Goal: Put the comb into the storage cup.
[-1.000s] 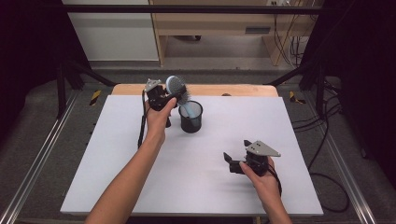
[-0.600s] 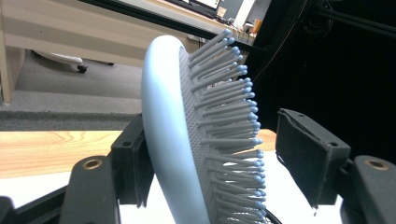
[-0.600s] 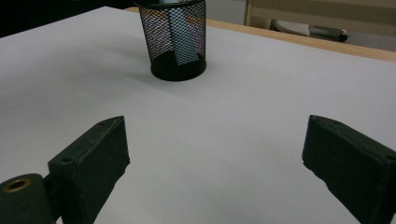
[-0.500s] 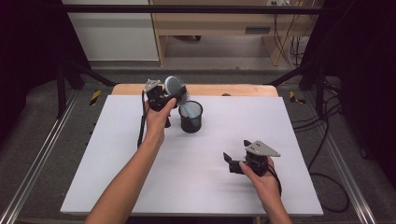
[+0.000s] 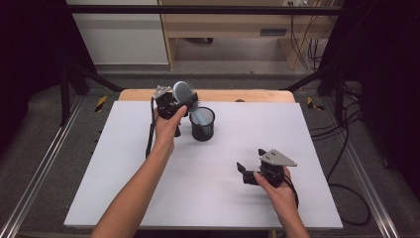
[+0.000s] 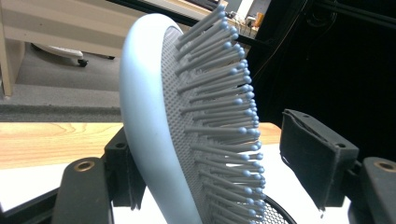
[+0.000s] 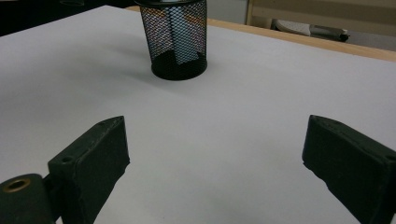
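Observation:
A pale blue hairbrush (image 5: 182,92) stands with its handle down in a black mesh cup (image 5: 203,126) at the back of the white table top (image 5: 148,198). My left gripper (image 5: 184,101) is around the brush head (image 6: 154,116). Its jaws have just been opening: one pad sits at the brush's back, and the other pad (image 6: 317,158) stands apart from the bristle tips. The cup's rim (image 6: 276,215) shows just below. My right gripper (image 5: 246,173) rests low at the front right, open (image 7: 215,158) with nothing between its fingers, and points at the cup (image 7: 177,42).
A wooden strip (image 5: 247,95) edges the table's far side. Metal rails (image 5: 29,188) run along both sides, and cables (image 5: 341,148) lie on the floor at the right. A cable (image 5: 150,129) trails from my left gripper.

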`<state>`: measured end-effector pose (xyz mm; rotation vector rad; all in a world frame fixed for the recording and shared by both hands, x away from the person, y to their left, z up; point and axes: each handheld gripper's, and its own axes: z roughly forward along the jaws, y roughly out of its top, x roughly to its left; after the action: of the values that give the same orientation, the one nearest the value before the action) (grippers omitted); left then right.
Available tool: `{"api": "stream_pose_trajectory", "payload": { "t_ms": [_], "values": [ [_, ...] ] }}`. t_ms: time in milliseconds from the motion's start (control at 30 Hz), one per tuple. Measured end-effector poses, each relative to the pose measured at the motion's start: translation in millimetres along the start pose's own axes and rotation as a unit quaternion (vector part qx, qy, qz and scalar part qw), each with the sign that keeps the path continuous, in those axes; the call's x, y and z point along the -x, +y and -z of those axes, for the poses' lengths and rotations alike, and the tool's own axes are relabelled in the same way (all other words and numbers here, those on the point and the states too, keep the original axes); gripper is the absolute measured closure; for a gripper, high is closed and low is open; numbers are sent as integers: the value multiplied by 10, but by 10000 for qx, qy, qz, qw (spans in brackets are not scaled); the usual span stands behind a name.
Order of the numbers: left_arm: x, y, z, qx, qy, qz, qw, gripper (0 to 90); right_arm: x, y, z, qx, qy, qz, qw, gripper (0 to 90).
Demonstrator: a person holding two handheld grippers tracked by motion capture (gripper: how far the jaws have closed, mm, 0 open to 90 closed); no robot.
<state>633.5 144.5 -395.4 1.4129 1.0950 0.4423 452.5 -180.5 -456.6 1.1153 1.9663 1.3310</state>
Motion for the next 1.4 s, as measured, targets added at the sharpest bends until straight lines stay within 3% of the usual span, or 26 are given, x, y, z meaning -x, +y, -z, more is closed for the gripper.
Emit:
{"api": "stream_pose_trajectory", "payload": {
  "t_ms": [400,700,1400],
  "values": [
    [11,-16,-6,-38,18,-70,10000,230,-6,-3,-9,-37,11,26,10000,75],
    [33,-15,-6,-64,142,-87,9998,96,-7,-2,1,-22,6,30,10000,75],
    [33,-6,5,17,141,-112,9998,42,-7,-2,-3,-25,7,32,10000,73]
  ]
}}
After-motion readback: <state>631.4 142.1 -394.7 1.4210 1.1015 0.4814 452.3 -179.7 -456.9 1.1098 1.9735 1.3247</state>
